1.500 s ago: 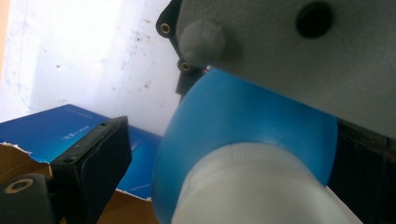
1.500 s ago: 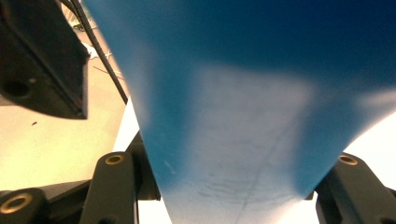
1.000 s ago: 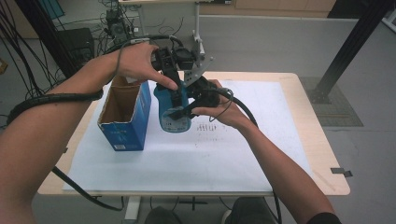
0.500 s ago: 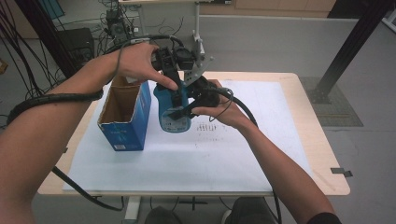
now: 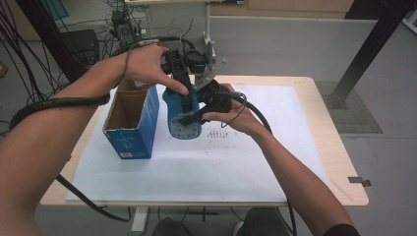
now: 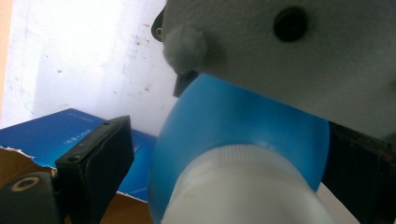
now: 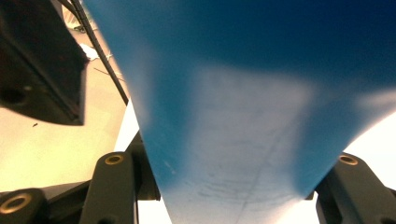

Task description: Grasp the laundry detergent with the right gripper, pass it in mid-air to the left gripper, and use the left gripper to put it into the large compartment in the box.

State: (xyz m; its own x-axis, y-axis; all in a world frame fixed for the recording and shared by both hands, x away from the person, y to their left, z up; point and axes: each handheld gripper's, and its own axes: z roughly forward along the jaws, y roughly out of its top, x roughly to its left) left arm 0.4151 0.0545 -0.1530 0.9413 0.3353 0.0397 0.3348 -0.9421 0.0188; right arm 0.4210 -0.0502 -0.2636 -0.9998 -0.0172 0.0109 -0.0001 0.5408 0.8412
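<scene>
R gripper (image 5: 189,117) grips a blue bottle (image 5: 181,115) by its body, jaws clamped on either side; in the right gripper view the blue wall (image 7: 243,116) fills the gap between both black jaws, pressed tight. L gripper (image 5: 184,91) sits over the bottle's top, pointing down. Its jaws have just been closing a little, w/ the bottle's white cap (image 6: 243,186) and blue shoulder between them; in the left gripper view one black jaw stands clear of the cap at left, a gap showing, so no firm pinch there. Other jaw is at the right edge, dark; contact can't be told.

Bottle stands upright on the white sheet (image 5: 206,162) covering the desk (image 5: 339,162), toward the far-centre of the sheet, label side facing the person. Just beside it, at the bottle's left in the high view, an open-topped blue carton (image 5: 132,120) stands on the same sheet, brown inside, near but apart from the bottle.

Both forearms reach in from the bottom of the high view; black cables trail from each gripper. Grey three-cornered plate (image 5: 209,73) rides above the grippers.
</scene>
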